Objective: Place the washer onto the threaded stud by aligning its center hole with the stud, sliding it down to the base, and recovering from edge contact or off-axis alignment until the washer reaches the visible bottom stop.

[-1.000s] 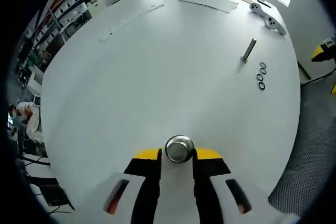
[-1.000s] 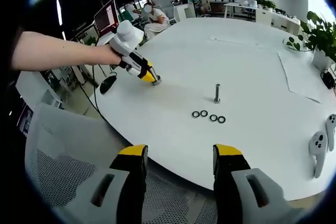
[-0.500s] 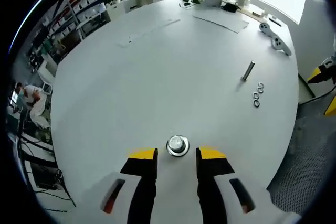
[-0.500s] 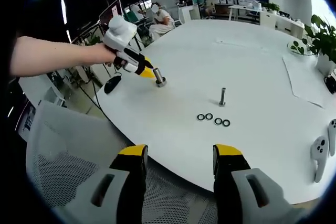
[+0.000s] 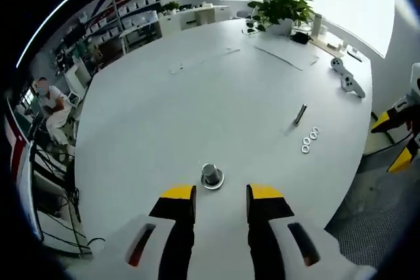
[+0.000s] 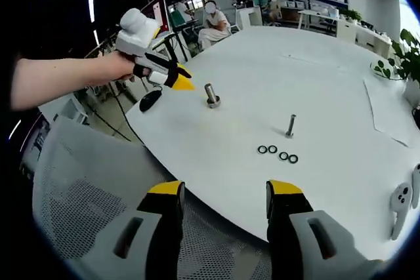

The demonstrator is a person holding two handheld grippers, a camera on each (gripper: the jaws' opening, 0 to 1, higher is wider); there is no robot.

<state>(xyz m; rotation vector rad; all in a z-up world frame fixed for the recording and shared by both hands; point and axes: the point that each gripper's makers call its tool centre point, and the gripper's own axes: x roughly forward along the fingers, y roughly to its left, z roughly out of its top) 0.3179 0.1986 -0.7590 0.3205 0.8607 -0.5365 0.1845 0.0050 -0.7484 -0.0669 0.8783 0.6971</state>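
Observation:
A short metal stud [image 5: 211,175] stands upright on its round base on the white table [image 5: 197,96], just beyond my left gripper [image 5: 220,196], whose jaws are open and apart from it. A thinner stud [image 5: 300,114] stands farther right, with a row of small dark washers [image 5: 308,141] beside it. In the right gripper view, the left gripper [image 6: 176,80] hovers in a person's hand left of the short stud [image 6: 211,95]. The thin stud [image 6: 291,124] and several washers [image 6: 277,153] lie mid-table. My right gripper [image 6: 226,191] is open and holds nothing, off the table's near edge.
A mesh chair [image 6: 85,214] sits below the right gripper. A black mouse [image 6: 151,100] lies near the table edge. Two white controllers [image 5: 346,77], a paper sheet [image 5: 289,57] and a plant [image 5: 283,8] are at the far side. A seated person [image 6: 213,21] is beyond the table.
My left gripper opened, let go of the short stud and drew back and up from it. The stud now stands alone on the table. The right gripper stays open.

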